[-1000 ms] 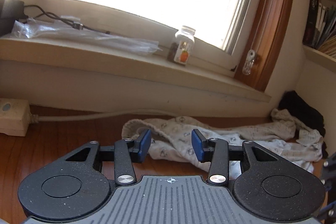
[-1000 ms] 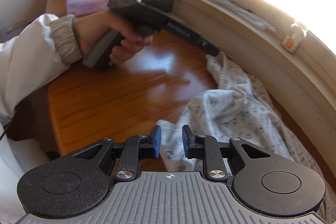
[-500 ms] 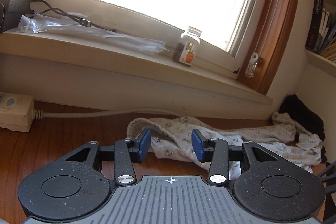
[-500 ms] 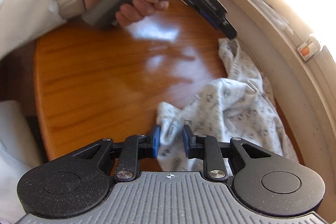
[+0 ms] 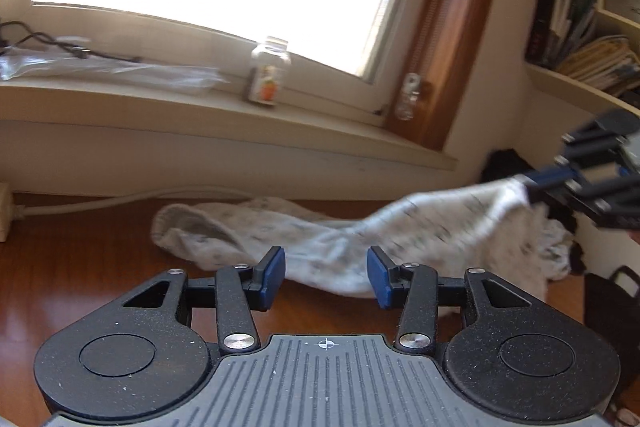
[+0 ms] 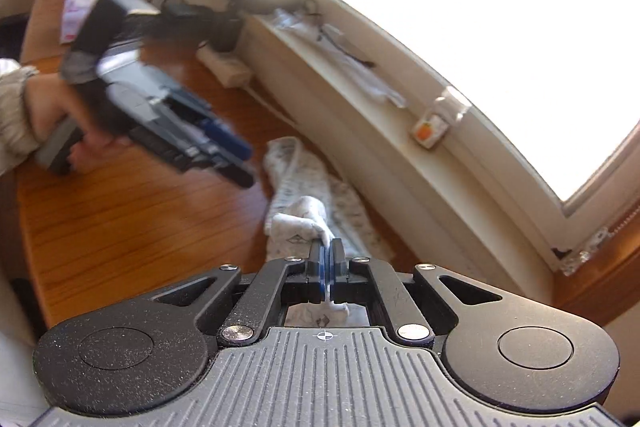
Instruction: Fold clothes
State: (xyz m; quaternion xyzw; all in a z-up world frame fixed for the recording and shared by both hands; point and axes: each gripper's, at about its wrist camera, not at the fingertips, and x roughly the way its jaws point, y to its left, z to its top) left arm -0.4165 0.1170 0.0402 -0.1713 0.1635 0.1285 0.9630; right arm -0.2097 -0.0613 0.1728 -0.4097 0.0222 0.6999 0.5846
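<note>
The right gripper [image 6: 327, 259] had its blue-padded jaws clamped on a corner of the white patterned cotton garment [image 5: 320, 247], lifting that end off the reddish-brown wooden table [image 5: 80, 267]. The left gripper [image 5: 326, 277] hung just above the cloth's near edge with jaws spread wide and empty. The rest of the garment lay rumpled along the table beneath the cream window sill [image 5: 200, 107], where a small clear jar with an orange label [image 5: 269, 71] stood.

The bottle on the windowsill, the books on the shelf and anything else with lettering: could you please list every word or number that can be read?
No text reads in either view.
Bottle on the windowsill: an orange picture on its label, the print blurred.
Books on the shelf: the spine lettering is too small and blurred.
Patterned garment, held in the right hand-held gripper: small printed marks, none legible.
</note>
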